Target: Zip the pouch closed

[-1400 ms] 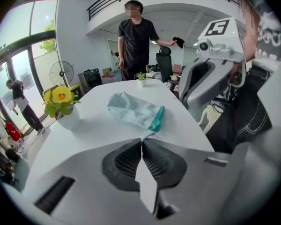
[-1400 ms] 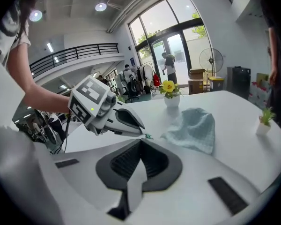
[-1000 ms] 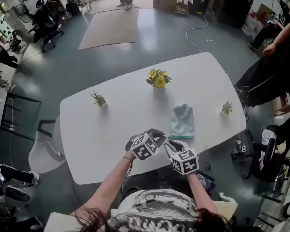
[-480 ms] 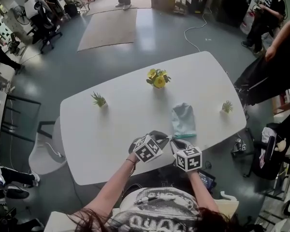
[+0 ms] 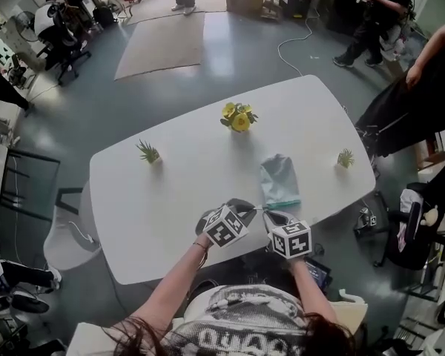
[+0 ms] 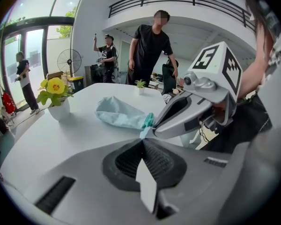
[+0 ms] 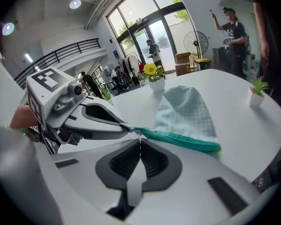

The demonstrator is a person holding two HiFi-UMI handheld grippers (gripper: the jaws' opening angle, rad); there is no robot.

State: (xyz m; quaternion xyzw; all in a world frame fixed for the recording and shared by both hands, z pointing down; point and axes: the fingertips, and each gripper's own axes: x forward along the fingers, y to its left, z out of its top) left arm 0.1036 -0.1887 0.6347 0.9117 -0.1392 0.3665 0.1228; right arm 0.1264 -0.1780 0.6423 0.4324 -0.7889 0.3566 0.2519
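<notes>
A pale blue-green pouch (image 5: pixel 279 178) lies on the white table (image 5: pixel 170 199), its teal zipper edge (image 5: pixel 283 203) facing me. My left gripper (image 5: pixel 254 211) is shut on the pouch's near-left corner tab (image 6: pixel 144 131), just in front of its jaws (image 6: pixel 143 138). My right gripper (image 5: pixel 267 213) meets it from the right, shut on the small metal zipper pull (image 7: pixel 138 134) at that same end of the zipper (image 7: pixel 178 140). In the right gripper view the pouch (image 7: pixel 185 110) stretches away to the right. Both grippers' tips nearly touch.
A pot of yellow flowers (image 5: pixel 238 119) stands behind the pouch. Small green plants sit at the left (image 5: pixel 148 152) and right (image 5: pixel 345 158) of the table. The near table edge is right under the grippers. A chair (image 5: pixel 65 232) stands at the left, people at the right.
The right gripper has rolled slightly, its marker cube shifting a little right. Both grippers stay at the pouch's near-left corner, and the pouch has not moved.
</notes>
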